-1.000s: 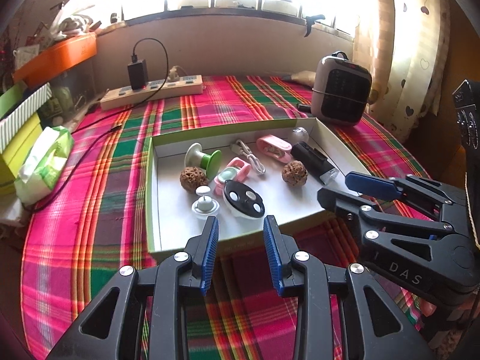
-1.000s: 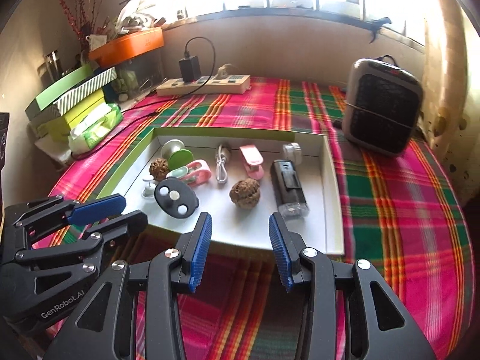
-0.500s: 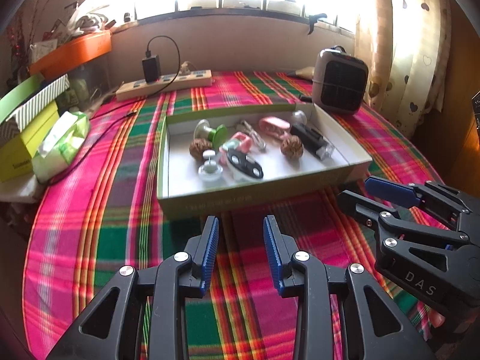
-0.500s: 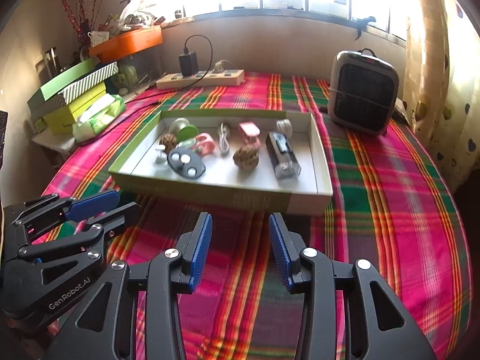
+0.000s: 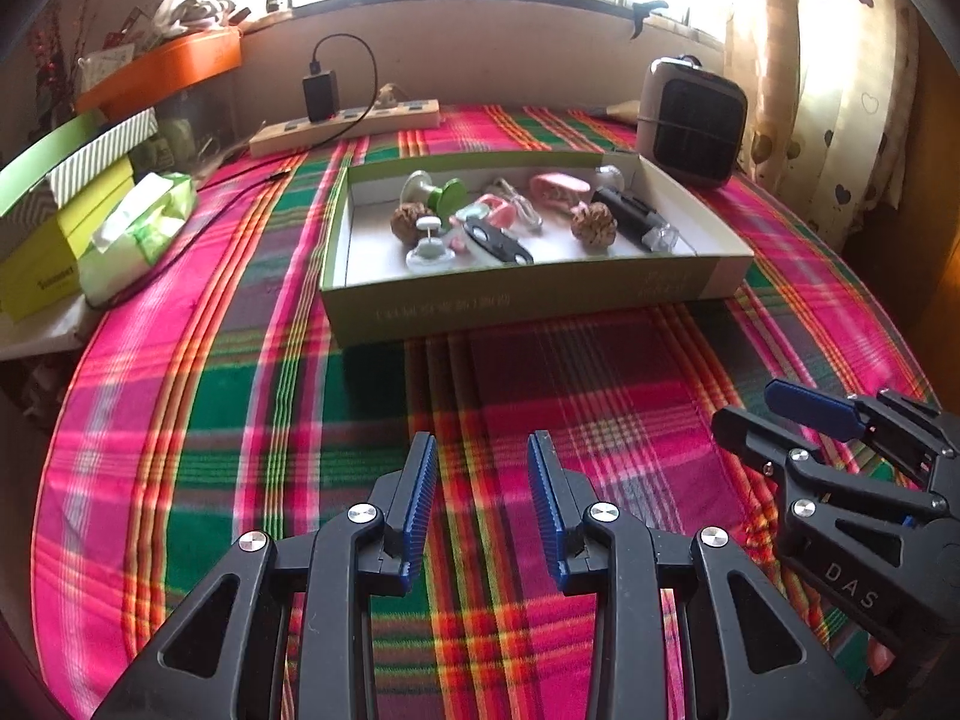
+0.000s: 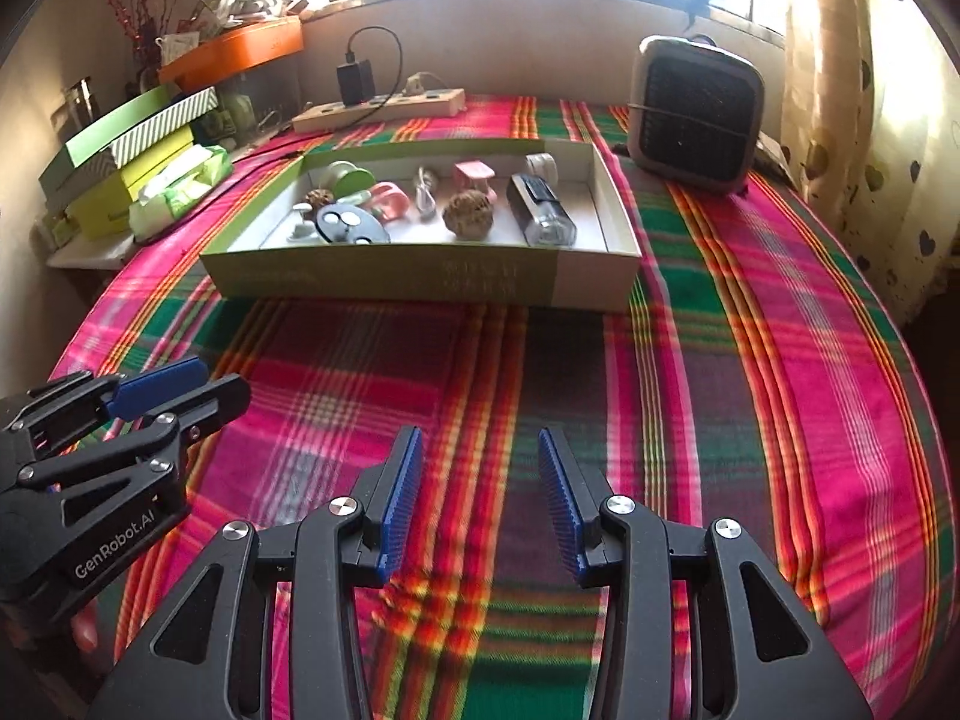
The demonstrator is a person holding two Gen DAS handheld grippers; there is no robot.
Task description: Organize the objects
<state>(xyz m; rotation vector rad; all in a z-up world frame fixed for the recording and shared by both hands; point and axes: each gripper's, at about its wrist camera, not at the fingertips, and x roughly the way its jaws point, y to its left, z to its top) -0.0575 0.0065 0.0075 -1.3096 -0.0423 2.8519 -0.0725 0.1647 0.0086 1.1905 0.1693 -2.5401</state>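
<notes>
A shallow green and white box (image 5: pixel 516 300) (image 6: pixel 420 282) sits on the plaid tablecloth and holds several small items: two walnuts (image 5: pixel 593 224) (image 6: pixel 469 213), a green spool (image 5: pixel 447 192), a black oval case (image 5: pixel 498 238) (image 6: pixel 351 223), a black cylinder (image 5: pixel 633 217) (image 6: pixel 540 208), a pink clip (image 5: pixel 558 185) and a white cable (image 6: pixel 425 195). My left gripper (image 5: pixel 482 504) is open and empty, well in front of the box. My right gripper (image 6: pixel 480 498) is open and empty, also well back from the box.
A grey fan heater (image 5: pixel 690 120) (image 6: pixel 696 114) stands behind the box at right. A power strip with a black charger (image 5: pixel 345 120) lies at the back. Green boxes and a tissue pack (image 5: pixel 138 228) sit at left. A curtain (image 6: pixel 870 90) hangs at right.
Both grippers have pulled back from the box toward the table's near edge, staying open and empty. The box and its contents have not moved.
</notes>
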